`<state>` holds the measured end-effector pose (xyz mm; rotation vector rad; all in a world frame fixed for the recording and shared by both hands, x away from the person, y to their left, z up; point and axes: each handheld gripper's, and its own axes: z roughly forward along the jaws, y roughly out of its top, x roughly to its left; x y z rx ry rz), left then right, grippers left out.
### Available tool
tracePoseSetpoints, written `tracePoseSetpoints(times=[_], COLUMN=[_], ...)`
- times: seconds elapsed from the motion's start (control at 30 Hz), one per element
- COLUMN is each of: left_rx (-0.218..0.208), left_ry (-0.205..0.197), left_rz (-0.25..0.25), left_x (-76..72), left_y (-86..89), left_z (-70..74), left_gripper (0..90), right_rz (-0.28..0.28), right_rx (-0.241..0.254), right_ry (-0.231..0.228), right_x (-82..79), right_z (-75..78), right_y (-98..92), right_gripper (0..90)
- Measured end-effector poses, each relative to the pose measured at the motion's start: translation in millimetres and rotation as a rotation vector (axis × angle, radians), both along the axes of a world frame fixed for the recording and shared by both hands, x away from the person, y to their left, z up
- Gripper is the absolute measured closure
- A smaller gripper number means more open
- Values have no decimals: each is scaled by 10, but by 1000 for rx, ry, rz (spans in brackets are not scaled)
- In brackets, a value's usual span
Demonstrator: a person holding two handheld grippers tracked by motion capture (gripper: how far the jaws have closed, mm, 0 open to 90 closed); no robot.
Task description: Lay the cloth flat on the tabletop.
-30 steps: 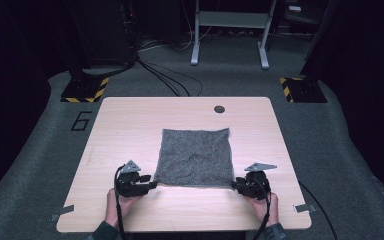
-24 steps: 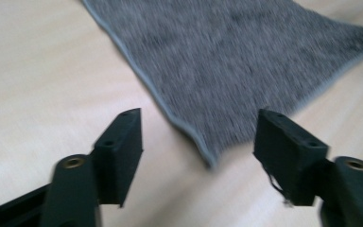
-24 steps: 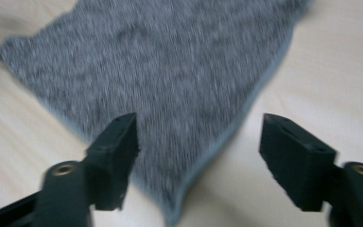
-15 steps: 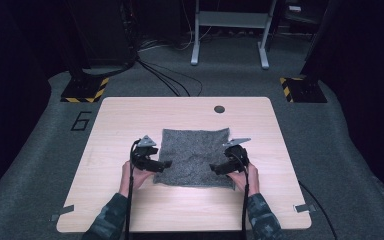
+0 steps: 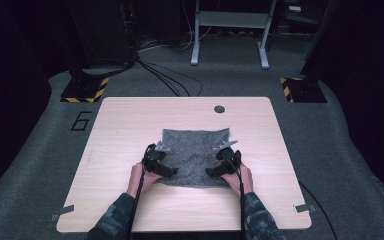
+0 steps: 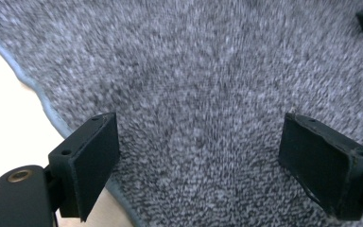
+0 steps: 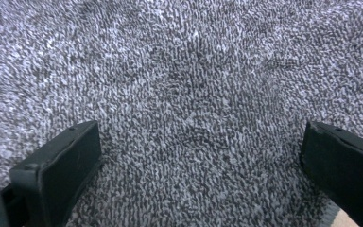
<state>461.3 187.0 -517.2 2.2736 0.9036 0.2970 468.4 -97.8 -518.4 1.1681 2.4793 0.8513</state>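
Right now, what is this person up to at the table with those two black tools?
A person is folding a grey cloth on a wooden table, a hand-held gripper in each hand. The near edge has been carried over onto the cloth, which now lies doubled. The left gripper and right gripper have just been opening; their fingers stand wide over the fabric with nothing clamped between them.

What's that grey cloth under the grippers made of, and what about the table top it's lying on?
The grey cloth looks like terry towelling: speckled grey and white, matte, with a looped, nubby pile and a stitched hem along its edge in the left gripper view. The table top looks like light wood-grain laminate or veneer, smooth with a dull sheen; which of the two, the pictures leave open.
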Motion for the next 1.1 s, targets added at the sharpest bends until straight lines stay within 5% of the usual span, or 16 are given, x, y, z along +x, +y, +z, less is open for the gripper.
tracePoseSetpoints(times=[0.1, 1.1], left_rx=[37, 20], left_ry=[-19, -51], left_rz=[-8, 7], left_x=[-62, -664], left_y=[-32, -87], left_z=[-11, -49], left_gripper=[116, 98], right_rz=[-3, 19], right_rx=[6, 33], right_ry=[-16, -56], right_x=[-42, -605], right_z=[-17, -57], right_y=[-10, -184], right_gripper=[0, 1])
